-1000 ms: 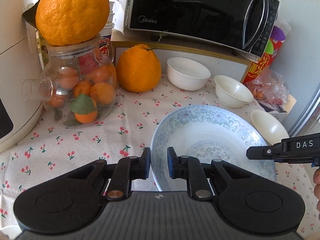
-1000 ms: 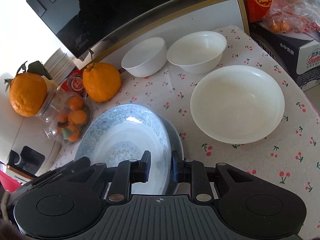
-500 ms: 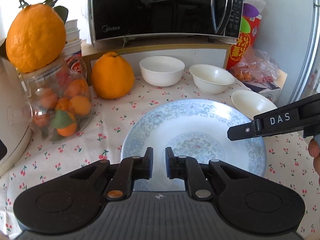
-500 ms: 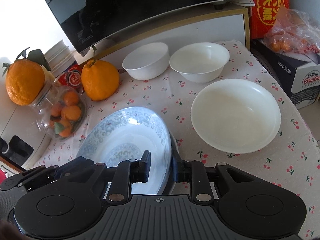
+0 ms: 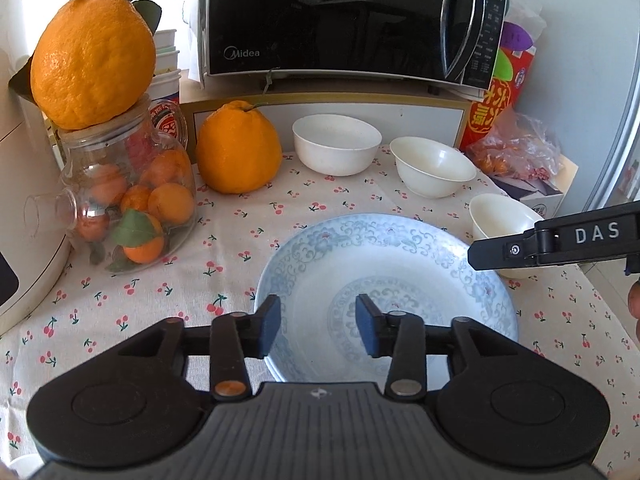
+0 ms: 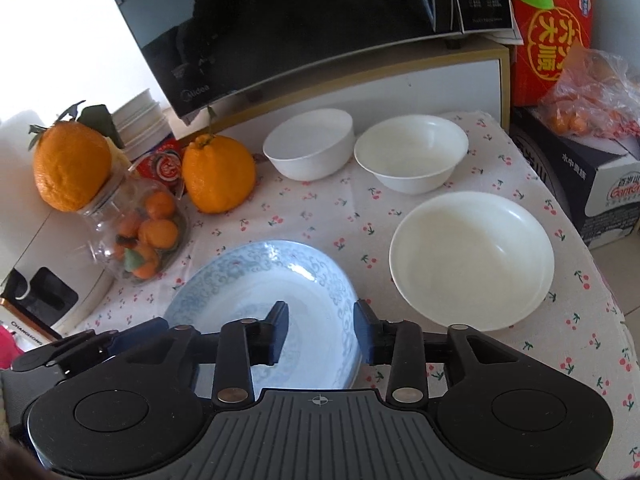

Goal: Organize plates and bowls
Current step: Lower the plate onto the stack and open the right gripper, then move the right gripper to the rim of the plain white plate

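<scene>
Between and just ahead of the parted, empty fingers of the left gripper (image 5: 316,326) the blue patterned plate (image 5: 400,272) is seen flat on the cloth. Rightward, the right gripper (image 6: 320,334) – likewise spread, holding nothing – straddles the plate's right rim, with the white plate (image 6: 472,258) ahead-right and seemingly nearer to it. "Midea" is read on the microwave (image 5: 344,20), "DAS" on the right gripper.
</scene>
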Available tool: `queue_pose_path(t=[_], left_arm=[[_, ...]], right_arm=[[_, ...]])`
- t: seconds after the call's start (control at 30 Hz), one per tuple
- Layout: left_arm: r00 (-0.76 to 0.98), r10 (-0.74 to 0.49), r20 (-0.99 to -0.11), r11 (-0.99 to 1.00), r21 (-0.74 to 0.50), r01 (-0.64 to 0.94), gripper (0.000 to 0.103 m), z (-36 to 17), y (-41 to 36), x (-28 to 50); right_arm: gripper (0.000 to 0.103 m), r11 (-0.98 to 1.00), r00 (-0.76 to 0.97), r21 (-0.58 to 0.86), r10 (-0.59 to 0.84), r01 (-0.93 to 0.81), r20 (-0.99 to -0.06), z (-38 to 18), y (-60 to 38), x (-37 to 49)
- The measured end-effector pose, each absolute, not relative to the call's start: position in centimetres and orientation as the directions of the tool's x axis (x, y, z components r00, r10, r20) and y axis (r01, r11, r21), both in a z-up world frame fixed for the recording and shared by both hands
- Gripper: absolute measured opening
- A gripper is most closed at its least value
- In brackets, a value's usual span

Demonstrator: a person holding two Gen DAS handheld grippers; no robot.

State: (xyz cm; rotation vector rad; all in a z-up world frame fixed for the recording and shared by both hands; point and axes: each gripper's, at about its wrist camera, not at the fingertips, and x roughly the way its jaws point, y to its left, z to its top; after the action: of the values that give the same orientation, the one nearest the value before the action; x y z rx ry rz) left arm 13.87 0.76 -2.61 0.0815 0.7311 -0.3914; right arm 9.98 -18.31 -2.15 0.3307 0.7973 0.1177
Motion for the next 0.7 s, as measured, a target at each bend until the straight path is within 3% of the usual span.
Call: queue_pose_path(t=[0.27,0.43,0.5,0.7], left_arm=[[0.675,-0.336,-0.657,0.92,-0.075,0.384,0.068,-1.9,1.1,13.3],[0.663,-0.349,-0.662,0.914,-0.083,0.398,0.087,-1.3,1.3,12.6],[0.65,-0.346,-0.676,0.911,-0.077,0.406,0.098,-1.2,1.5,12.3],[0.646,-0.297,-0.703,0.918,-0.026,0.395,0.102,-1.1,2.5,10.9]], right_arm=[[0.064,0.941,0.697,0.338,0.234,0.012,-0.678,-1.7,-18.5,9.2],[0.09,0.946,0.708,0.325,0.225,0.007,-0.67,-1.1,-18.4,8.2],[0.094,0.949,0.714,0.316,0.208,0.019,-0.668,-1.0,-18.5,7.8],[0.096,0.945,0.71,0.324,0.207,0.031,-0.673,-0.9,-18.6,6.6]])
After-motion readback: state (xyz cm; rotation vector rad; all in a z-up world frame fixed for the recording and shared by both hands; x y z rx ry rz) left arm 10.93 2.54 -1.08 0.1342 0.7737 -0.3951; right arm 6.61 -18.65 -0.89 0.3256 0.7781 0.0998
